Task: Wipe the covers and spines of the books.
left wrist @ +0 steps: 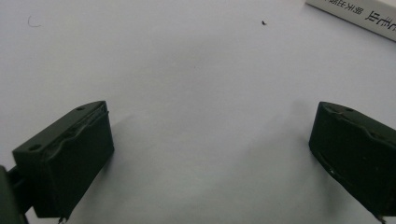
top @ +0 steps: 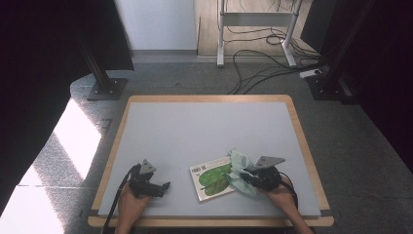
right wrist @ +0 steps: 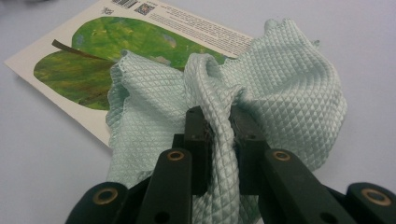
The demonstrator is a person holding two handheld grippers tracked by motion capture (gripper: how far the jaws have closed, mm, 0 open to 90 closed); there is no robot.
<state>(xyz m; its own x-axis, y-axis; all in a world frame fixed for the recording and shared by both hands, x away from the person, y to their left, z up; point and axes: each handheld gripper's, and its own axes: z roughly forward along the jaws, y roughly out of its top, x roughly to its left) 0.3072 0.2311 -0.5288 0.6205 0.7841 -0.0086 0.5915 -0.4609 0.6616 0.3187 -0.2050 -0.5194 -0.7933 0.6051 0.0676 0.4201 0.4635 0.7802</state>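
- Right gripper (top: 249, 176) is down near the worktop's (top: 204, 122) near edge, toward its right corner, fingers (right wrist: 198, 135) clamped tight on a bunched fold of the pale green cloth (top: 239, 170).
- In the right gripper view the waffle-weave cloth (right wrist: 280, 79) is pinched in a ridge between the two fingers and billows out beyond them, draped over one corner of the booklet (right wrist: 84, 60).
- The booklet (top: 210, 179), white with a big green leaf printed on it, lies flat just to the left of the right gripper, touching the cloth, which covers its right end.
- Its long axis runs roughly left to right across the worktop, tilted a little so the right end sits farther from the near edge.
- That is the relation to watch: the booklet lies left of the gripped cloth, so I'd say a wipe across the cover runs leftward along that long axis.
- Left gripper (top: 163, 187) waits near the left part of the near edge, fingers (left wrist: 70, 158) spread wide with only bare worktop between them.
- A strip of the booklet's white edge (left wrist: 359, 14) sits ahead of the left gripper, well apart from its fingers.
- The right hand (top: 280, 192) is clearly the nearer one; the left looks free to steady the booklet if needed.
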